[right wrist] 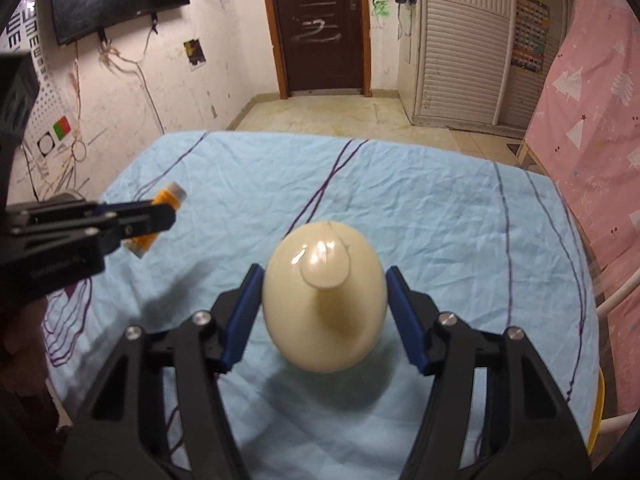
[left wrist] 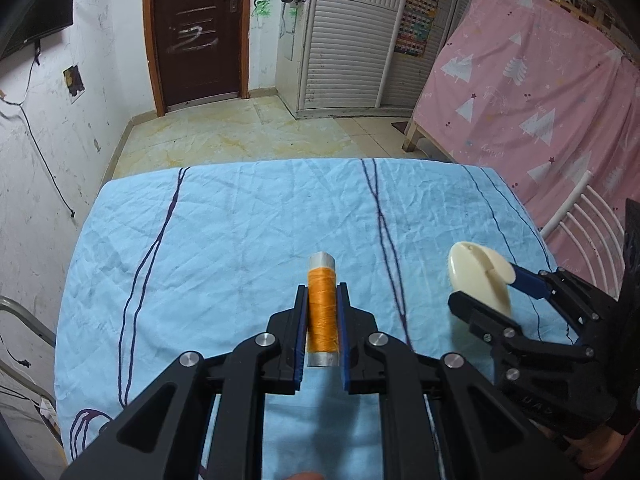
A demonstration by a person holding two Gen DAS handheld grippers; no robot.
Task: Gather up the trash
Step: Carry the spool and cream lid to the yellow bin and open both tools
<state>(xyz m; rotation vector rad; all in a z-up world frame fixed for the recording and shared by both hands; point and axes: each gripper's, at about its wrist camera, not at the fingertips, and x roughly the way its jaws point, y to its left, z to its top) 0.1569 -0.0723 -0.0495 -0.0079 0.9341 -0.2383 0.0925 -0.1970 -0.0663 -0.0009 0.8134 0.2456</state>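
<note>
1. One spool of orange thread on a clear plastic core (left wrist: 321,308).
2. One cream oval plastic brush (right wrist: 324,300).
3. Two black tools with blue pads: left (left wrist: 322,312), right (right wrist: 324,312).
4. One counter under a light blue cloth (left wrist: 240,220).

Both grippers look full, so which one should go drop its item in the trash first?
Neither clearly: no bin shows. The left gripper is shut on the orange thread spool; the right gripper is shut on the cream oval object. Both hover above the blue sheet.
</note>
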